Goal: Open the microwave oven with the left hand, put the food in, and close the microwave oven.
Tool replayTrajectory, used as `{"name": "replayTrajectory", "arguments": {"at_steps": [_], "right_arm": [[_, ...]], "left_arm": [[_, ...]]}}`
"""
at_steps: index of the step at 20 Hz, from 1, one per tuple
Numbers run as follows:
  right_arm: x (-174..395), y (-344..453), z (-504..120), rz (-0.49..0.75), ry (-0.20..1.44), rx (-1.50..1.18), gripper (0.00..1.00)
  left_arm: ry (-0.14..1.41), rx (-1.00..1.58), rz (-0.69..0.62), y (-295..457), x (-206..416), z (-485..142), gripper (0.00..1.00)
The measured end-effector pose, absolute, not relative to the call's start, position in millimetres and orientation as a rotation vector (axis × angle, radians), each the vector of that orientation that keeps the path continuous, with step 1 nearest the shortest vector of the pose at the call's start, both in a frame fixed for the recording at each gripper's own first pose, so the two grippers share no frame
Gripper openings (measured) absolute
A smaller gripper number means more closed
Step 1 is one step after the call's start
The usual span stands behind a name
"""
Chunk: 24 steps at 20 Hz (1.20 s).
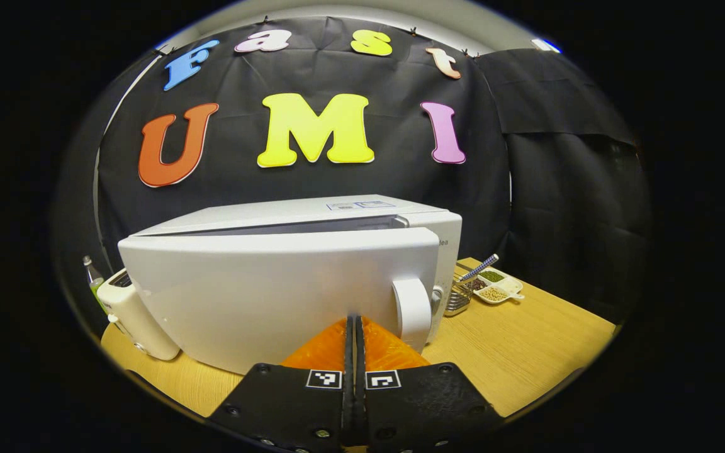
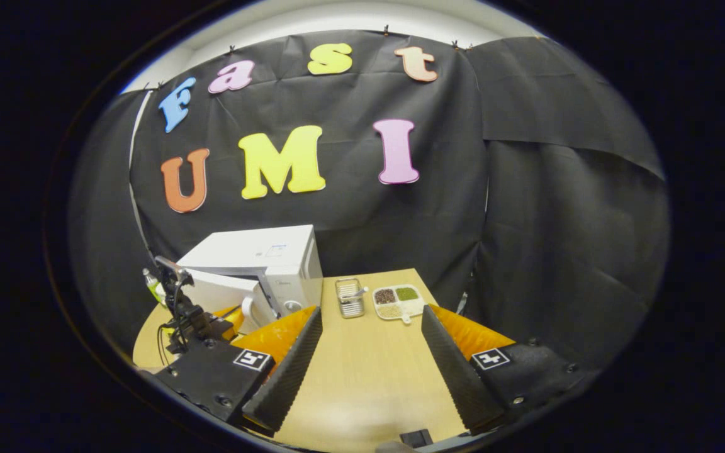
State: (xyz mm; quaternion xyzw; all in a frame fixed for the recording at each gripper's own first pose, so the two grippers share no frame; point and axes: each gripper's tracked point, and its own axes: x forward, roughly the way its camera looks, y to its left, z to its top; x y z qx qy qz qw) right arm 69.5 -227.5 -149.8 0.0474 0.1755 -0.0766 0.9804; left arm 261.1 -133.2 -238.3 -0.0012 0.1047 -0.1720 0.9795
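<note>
Two tools: left tool (image 1: 355,352) close against the microwave door (image 1: 274,296), right tool (image 2: 372,352) back over the wooden surface (image 2: 369,377)
Progress: door slightly ajar, gap visible along its top edge; opening looks just begun, or closing nearly finished, cannot tell which
Left to do: cannot see inside the microwave (image 2: 262,264), so cannot tell whether food is in
Left tool state: fingers pressed together, nothing between them; tips near the door's lower front, left of the door handle (image 1: 413,308); contact with door cannot tell
Right tool state: fingers spread wide, holding nothing, touching nothing
Food: divided tray of grains (image 2: 397,302) and metal basket (image 2: 350,297) on surface right of microwave, untouched
Other: toaster (image 1: 139,314) left of microwave
</note>
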Motion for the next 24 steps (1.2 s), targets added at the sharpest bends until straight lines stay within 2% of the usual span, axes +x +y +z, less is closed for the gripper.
{"name": "replayTrajectory", "arguments": {"at_steps": [4, 5, 6, 15, 24], "right_arm": [[71, -239, -154, -0.179, 0.37, 0.111, 1.0], [71, -240, -155, -0.185, 0.37, 0.111, 0.92], [71, -243, -154, -0.191, 0.371, 0.112, 1.0], [70, -245, -157, -0.219, 0.378, 0.129, 1.0], [73, -229, -154, -0.21, 0.349, 0.135, 1.0]], "left_arm": [[0.215, -0.016, -0.342, -144, 282, -236, 0.0], [0.212, -0.021, -0.339, -145, 287, -235, 0.0], [0.214, -0.024, -0.333, -146, 289, -235, 0.0], [0.193, -0.034, -0.334, -148, 292, -236, 0.0], [0.241, -0.06, -0.248, -122, 285, -234, 0.0]]}}
